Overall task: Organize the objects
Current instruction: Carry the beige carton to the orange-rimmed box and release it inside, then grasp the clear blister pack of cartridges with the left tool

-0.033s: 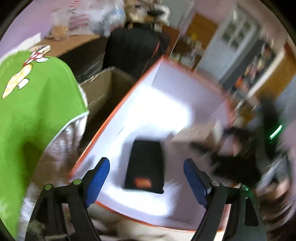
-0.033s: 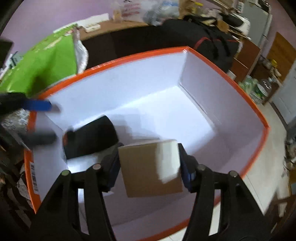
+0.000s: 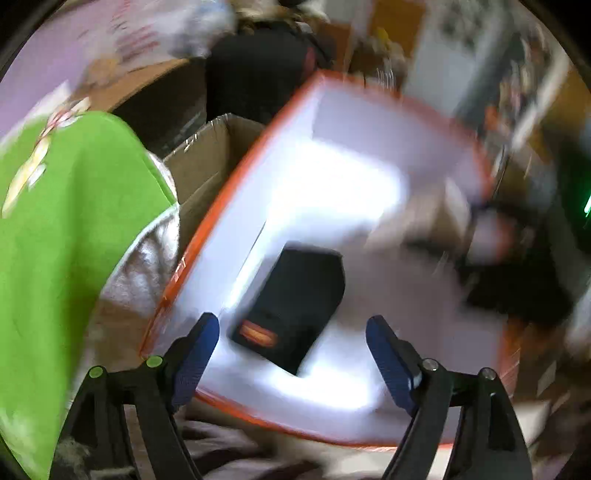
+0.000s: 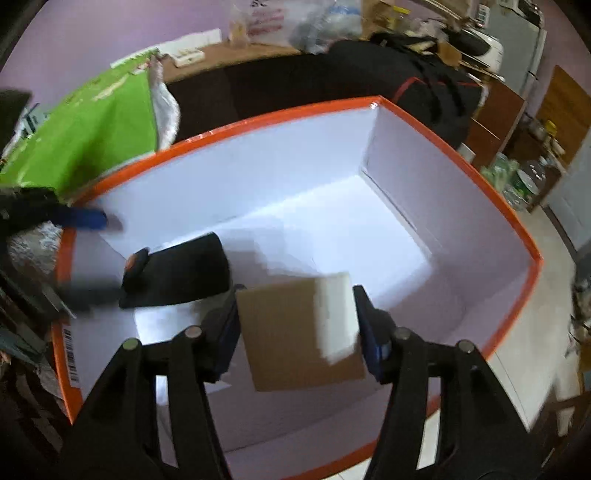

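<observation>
Orange-rimmed box (image 4: 461, 155) with black case (image 4: 177, 273)

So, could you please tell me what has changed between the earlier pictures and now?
Very little. The left gripper has just been opening its jaws, nothing between them, and its view swung slightly. The right gripper has just opened a touch, yet its pads still look pressed on the small cardboard box. The black case and orange-rimmed box stayed put.

Beside the green bag (image 4: 92, 125) we see an open cardboard carton (image 3: 207, 162). Behind the bag runs a wooden counter (image 4: 221, 59) with a plastic bag (image 4: 266, 22); a black duffel (image 4: 417, 81) lies further along.
</observation>
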A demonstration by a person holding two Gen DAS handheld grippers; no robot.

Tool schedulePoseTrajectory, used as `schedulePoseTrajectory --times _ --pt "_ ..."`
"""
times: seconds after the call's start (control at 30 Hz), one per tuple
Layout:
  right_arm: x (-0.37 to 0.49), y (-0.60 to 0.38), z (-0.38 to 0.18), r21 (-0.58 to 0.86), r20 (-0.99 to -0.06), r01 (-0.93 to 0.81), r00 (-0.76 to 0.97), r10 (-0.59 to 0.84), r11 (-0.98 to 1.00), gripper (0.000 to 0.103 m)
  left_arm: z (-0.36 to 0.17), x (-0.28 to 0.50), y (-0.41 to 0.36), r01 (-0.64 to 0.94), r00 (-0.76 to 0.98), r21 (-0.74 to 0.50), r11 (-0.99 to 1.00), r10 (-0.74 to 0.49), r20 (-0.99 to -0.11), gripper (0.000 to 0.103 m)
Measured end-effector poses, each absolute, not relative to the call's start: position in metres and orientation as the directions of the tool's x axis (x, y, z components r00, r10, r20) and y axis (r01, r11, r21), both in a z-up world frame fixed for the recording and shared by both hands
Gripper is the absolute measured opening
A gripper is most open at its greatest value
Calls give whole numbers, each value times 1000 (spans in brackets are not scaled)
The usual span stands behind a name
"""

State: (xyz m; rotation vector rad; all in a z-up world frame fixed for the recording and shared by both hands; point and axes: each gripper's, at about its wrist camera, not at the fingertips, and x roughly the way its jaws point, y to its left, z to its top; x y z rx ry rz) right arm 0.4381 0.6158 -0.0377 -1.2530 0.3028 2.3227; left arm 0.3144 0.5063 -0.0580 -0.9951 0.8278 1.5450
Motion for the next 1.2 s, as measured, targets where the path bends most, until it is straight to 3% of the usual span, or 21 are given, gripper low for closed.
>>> schedulePoseTrajectory --times 0.07,0.13,0.2,0.43,0.6,0.8,0.97,1.07,1.2 --pt "434 613 -34 -17 -810 -492 -504 301 -870 64 -68 327 512 -974 -218 182 -137 321 -922 82" --pt "426 603 -32 -10 -800 -455 -530 280 -890 75 -71 328 513 -962 -271 246 -121 291 -917 82" --pt "417 597 -43 10 -819 -426 -523 237 -905 81 -70 323 515 -965 -256 227 -131 288 -923 82" --pt "402 563 -54 67 -832 -423 -523 183 -904 81 -75 322 529 -956 -294 279 -94 305 -906 79" --pt "405 575 -51 102 -836 -505 -510 201 -857 81 -51 310 538 -976 -183 116 -185 409 -894 79" --pt "403 578 -51 60 -855 -589 -447 263 -806 81 -7 288 508 -965 -56 -104 -240 576 -816 79" --pt "409 575 -43 68 -845 -572 -468 257 -818 82 17 262 433 -927 15 -265 -264 682 -731 79" --pt "414 571 -38 60 -850 -574 -458 259 -816 82 21 244 395 -897 6 -321 -303 718 -696 79" --pt "413 569 -17 46 -816 -585 -490 308 -809 82 31 233 339 -893 -61 -307 -329 764 -642 79"
